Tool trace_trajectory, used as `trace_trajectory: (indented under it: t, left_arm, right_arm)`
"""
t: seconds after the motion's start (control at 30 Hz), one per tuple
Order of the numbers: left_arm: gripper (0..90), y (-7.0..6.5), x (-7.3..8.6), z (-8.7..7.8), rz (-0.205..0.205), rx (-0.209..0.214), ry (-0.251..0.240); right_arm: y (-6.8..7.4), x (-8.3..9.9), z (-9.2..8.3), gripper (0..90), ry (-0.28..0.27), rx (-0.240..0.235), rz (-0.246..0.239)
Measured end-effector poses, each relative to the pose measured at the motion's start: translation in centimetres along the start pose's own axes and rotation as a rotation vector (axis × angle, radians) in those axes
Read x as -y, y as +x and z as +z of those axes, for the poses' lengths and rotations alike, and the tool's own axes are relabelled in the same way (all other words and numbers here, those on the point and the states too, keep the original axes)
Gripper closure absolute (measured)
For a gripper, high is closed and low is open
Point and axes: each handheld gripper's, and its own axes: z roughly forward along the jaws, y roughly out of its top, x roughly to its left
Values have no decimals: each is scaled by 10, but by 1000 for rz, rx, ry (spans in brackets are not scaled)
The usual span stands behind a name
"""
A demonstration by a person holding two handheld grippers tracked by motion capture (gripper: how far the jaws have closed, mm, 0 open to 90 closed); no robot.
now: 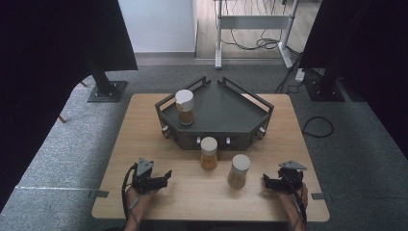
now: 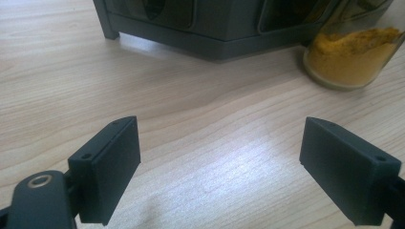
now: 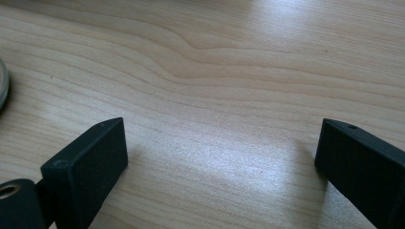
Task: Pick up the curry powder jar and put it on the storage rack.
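A dark corner-shaped rack stands at the back middle of the wooden table. One spice jar with a white lid sits on the rack's left side. In front of the rack stand an orange-filled jar and a paler jar. My left gripper rests low at the front left, open, nothing between its jaws. In the left gripper view the gripper faces the rack and the orange jar. My right gripper lies at the front right, open and empty, just right of the paler jar.
Black curtains and stand bases flank the table on grey carpet. A white desk frame with cables is behind. A jar's edge shows at the left of the right gripper view. Bare wood lies between the two grippers.
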Motion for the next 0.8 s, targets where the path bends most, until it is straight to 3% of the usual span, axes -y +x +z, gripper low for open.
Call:
trace_trajectory:
  t: [0.43,0.8]
  left_arm:
    - [134,-3,-5,12,19,-22,70]
    - [134,-5,-9,19,26,-33,126]
  right_arm:
    - [2,1,-1,32,-6,5,-14]
    - [1,8,-7,28,-57,8,3]
